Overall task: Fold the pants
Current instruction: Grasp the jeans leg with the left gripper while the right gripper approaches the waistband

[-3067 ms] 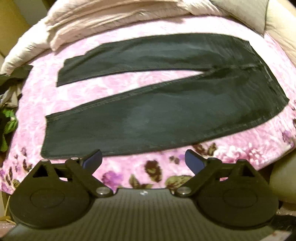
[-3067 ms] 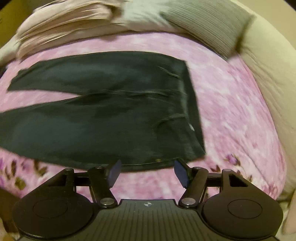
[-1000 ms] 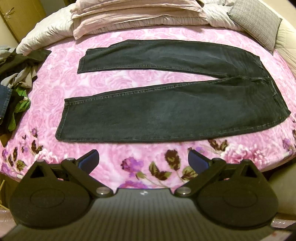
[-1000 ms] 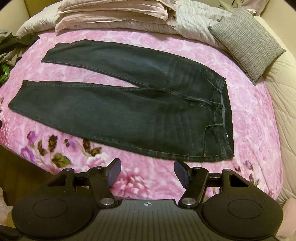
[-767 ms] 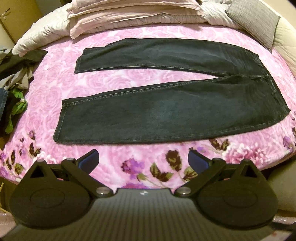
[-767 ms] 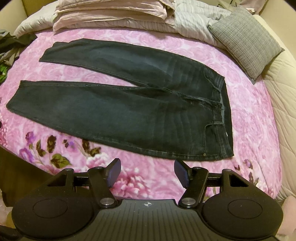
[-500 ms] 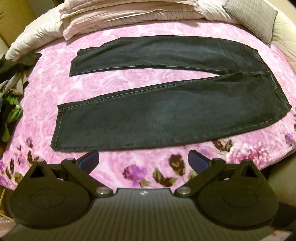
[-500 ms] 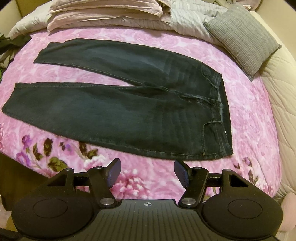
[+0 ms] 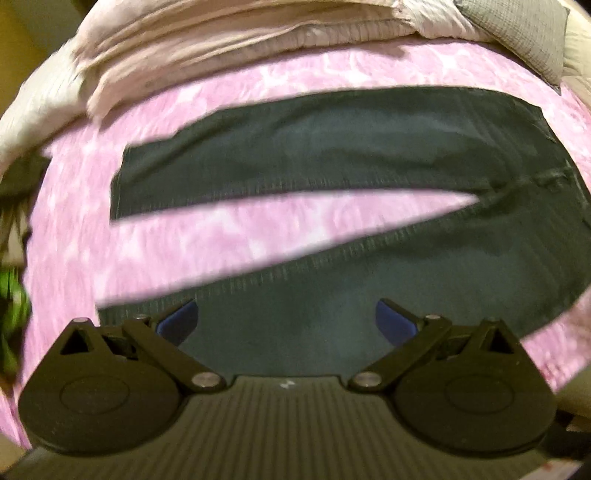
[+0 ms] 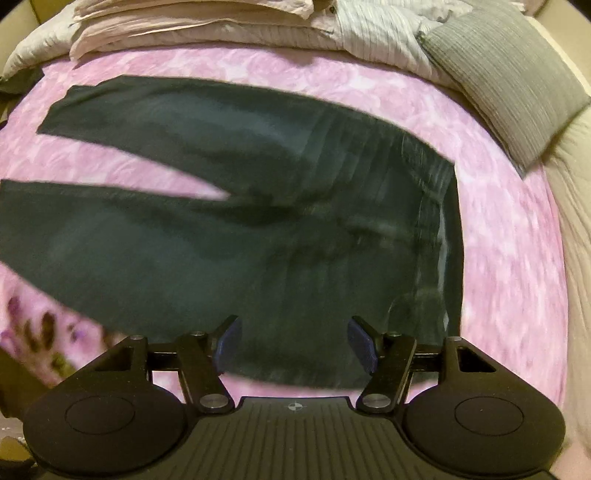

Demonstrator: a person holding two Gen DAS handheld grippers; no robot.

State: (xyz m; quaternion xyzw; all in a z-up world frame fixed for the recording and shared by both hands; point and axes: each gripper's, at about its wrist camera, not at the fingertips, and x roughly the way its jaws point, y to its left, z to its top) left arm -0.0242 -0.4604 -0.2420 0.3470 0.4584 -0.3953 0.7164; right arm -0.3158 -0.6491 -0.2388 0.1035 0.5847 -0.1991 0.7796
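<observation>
Dark grey-black pants (image 9: 332, 280) lie flat on a pink floral bed cover (image 9: 229, 225), legs spread apart to the left and waistband at the right. My left gripper (image 9: 286, 323) is open over the near leg, close to its hem end, with nothing between its blue pads. In the right wrist view the pants (image 10: 229, 229) fill the middle, and the waistband (image 10: 447, 236) runs down the right side. My right gripper (image 10: 295, 343) hangs open over the near hip area by the near edge, gripping nothing. Both views are motion-blurred.
Folded pale bedding (image 10: 192, 26) is stacked along the far side of the bed. A grey pillow (image 10: 506, 81) lies at the far right beside a beige quilted surface (image 10: 576, 221). Loose dark and green clothes (image 9: 14, 295) sit at the left edge.
Both grippers have dropped and moved in towards the bed. The pants now reach under their fingers instead of lying beyond them. Both stay open.
</observation>
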